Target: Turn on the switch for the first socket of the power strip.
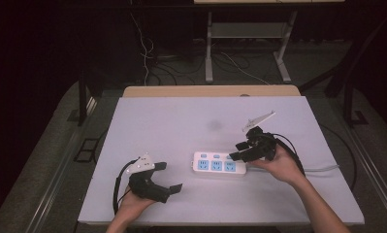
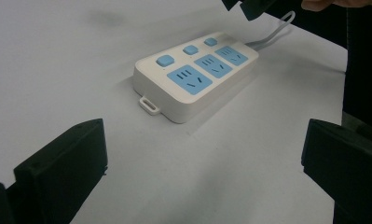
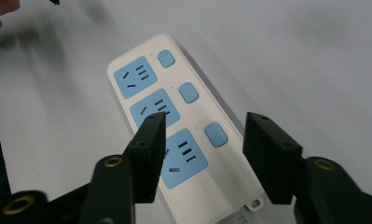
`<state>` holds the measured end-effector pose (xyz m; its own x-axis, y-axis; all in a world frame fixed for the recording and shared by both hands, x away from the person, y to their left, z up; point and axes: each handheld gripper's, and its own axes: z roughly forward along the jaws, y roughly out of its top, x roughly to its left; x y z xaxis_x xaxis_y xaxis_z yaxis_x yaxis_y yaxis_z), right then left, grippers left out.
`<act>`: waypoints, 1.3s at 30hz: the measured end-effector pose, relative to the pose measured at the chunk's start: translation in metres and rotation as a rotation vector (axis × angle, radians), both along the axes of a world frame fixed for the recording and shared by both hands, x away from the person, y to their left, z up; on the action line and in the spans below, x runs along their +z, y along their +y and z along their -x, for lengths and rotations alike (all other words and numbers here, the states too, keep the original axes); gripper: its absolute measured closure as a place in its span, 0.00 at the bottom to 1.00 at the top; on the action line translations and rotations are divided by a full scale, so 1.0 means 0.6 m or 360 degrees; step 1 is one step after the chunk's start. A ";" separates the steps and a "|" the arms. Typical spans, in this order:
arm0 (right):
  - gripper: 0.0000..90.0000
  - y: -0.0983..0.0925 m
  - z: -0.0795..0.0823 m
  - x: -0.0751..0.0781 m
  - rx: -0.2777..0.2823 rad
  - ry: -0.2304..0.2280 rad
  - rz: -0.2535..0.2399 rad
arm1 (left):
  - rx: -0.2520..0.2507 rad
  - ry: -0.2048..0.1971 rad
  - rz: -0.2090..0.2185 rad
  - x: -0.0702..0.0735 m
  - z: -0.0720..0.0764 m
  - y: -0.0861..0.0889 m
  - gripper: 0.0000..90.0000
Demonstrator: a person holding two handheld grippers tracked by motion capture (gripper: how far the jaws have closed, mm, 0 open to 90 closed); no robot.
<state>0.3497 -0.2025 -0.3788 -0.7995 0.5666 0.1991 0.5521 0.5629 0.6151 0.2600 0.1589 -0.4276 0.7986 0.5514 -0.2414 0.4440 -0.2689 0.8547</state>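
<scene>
A white power strip lies flat on the pale table, a little right of centre and toward the person's side. It has three pale-blue socket faces in a row, and beside each one a small rounded blue switch. A small loop tab sticks out of one short end; from the other end a grey cord runs off toward the table's right edge.

In the high view the strip's right end is covered by the right gripper and the right hand holding it, so where the cord joins cannot be seen. In the left gripper view the far gripper is cut off by the top edge.

The right gripper's jaws stand moderately apart just over the strip's right end, above the nearest socket, with nothing between them; whether a jaw touches the casing is hard to say. The left gripper, in the left hand, has its jaws spread wide and empty, well apart from the strip's left end.
</scene>
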 end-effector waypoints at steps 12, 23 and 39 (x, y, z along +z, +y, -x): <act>0.81 0.011 -0.016 -0.017 0.0029 0.0062 -0.0030 | 0.0012 -0.0004 0.0000 0.000 -0.001 0.001 0.00; 0.99 0.012 -0.031 -0.031 0.0032 0.0110 -0.0067 | 0.0013 -0.0003 -0.0008 -0.001 -0.002 0.001 0.00; 0.99 0.020 -0.041 -0.052 0.0029 0.0143 -0.0077 | 0.0012 -0.0004 -0.0011 -0.001 -0.002 0.001 0.00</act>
<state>0.3745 -0.1906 -0.4100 -0.7871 0.5405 0.2972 0.5964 0.5442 0.5901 0.2613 0.1596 -0.4282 0.7948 0.5591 -0.2359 0.4442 -0.2711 0.8539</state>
